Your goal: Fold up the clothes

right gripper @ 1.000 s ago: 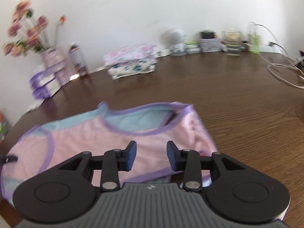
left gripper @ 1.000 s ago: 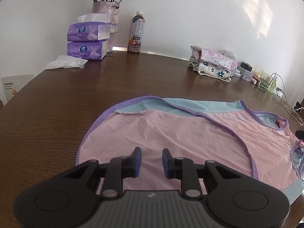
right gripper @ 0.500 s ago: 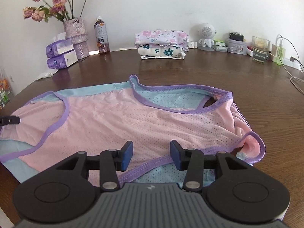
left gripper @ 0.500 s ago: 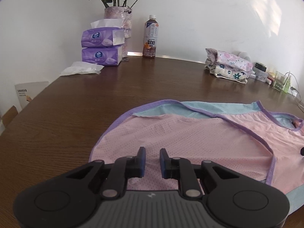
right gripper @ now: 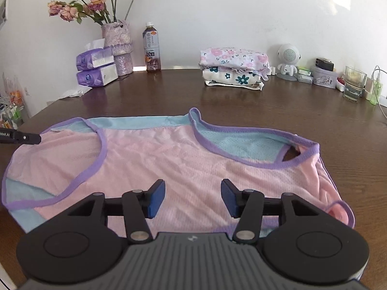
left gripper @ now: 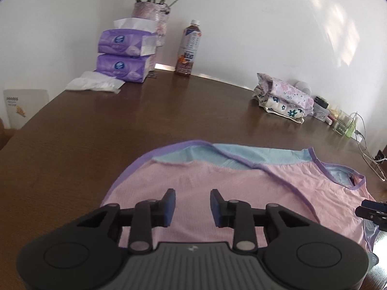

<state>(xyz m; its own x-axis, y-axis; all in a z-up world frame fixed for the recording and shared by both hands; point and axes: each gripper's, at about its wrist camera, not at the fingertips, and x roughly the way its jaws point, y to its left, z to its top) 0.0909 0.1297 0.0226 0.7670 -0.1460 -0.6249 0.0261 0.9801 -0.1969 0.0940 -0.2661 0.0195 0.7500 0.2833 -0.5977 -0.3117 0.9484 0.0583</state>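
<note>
A pink mesh vest [right gripper: 169, 164] with purple trim and pale blue lining lies spread flat on the brown wooden table [right gripper: 302, 111]. In the left wrist view the same vest [left gripper: 217, 188] fills the near middle. My left gripper [left gripper: 192, 206] hovers over its pink panel, open, with nothing between the fingers. My right gripper [right gripper: 192, 199] is open wider above the vest's near edge, also holding nothing. The tip of the left gripper shows at the far left of the right wrist view, and the right gripper's tip at the right edge of the left wrist view.
A stack of folded floral clothes [right gripper: 233, 68] sits at the back. Tissue packs [right gripper: 96, 67], a flower vase [right gripper: 118, 46] and a drink bottle [right gripper: 152, 48] stand back left. A small speaker [right gripper: 287, 60], a glass [right gripper: 354, 83] and cables crowd the back right.
Both grippers have opened wider than half a second ago. The left wrist view has shifted left, and the right wrist view has moved closer over the vest.
</note>
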